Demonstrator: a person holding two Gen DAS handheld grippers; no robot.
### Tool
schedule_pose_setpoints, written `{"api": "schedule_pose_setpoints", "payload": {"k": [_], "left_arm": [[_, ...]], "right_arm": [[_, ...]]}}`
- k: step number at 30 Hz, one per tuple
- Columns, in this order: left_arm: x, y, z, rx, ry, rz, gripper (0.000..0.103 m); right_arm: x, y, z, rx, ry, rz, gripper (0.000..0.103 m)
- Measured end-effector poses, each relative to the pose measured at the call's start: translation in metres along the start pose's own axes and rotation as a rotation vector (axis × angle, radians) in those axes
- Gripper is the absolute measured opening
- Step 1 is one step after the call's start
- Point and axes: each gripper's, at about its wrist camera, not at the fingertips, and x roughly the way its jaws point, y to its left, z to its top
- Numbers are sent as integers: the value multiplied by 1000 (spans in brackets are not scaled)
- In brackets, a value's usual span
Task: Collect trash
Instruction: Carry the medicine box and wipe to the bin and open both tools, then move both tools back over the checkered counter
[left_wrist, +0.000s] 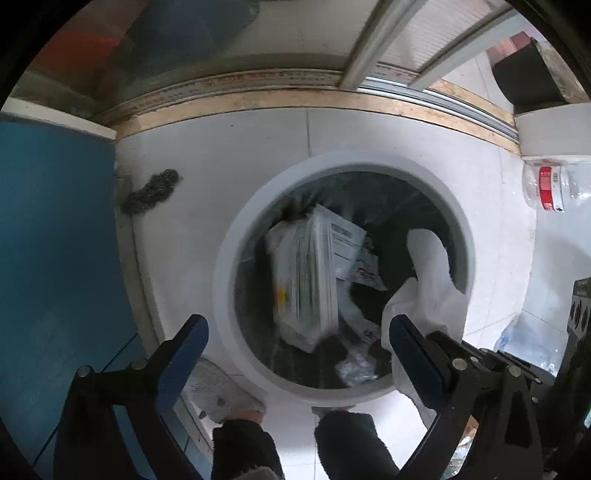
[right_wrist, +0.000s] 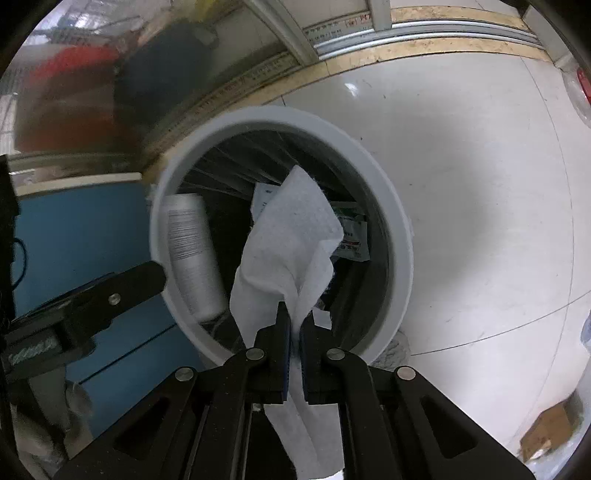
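Tissue (right_wrist: 291, 236) apparently between right jaws

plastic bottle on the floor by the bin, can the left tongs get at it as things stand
Probably yes: the left tongs are open and empty, and the bottle lies on bare floor beside the bin.

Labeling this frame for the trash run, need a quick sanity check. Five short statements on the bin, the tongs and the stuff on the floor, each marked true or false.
1. The right tongs pinch a white paper towel. True.
2. The left tongs are clamped on a bottle. False: they stand wide open, gripping nothing.
3. The trash bin is empty. False: a blurred white carton and papers show inside it.
4. A clear bottle with a red label lies on the floor outside the bin. True.
5. The bin has a red rim. False: the rim is white.
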Motion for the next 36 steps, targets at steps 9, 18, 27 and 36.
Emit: {"api": "schedule_pose_setpoints", "payload": {"k": [9,18,27,36], "left_arm": [[-62,17,-22,-26,-138,104,100],[-190,9,-83,-55,-224,130,100],[-337,-21,-151,-51,-307,111,100],[-447,-32,-212,-56,-400,65,100]], "right_arm": [[-49,12,-7,-26,-67,-105,98],[-183,44,-55,-78,-174,-236,103],[-352,90,-131,-88,-316,-247,103],[-494,131,-206,-174,-428,-248,103]]}}
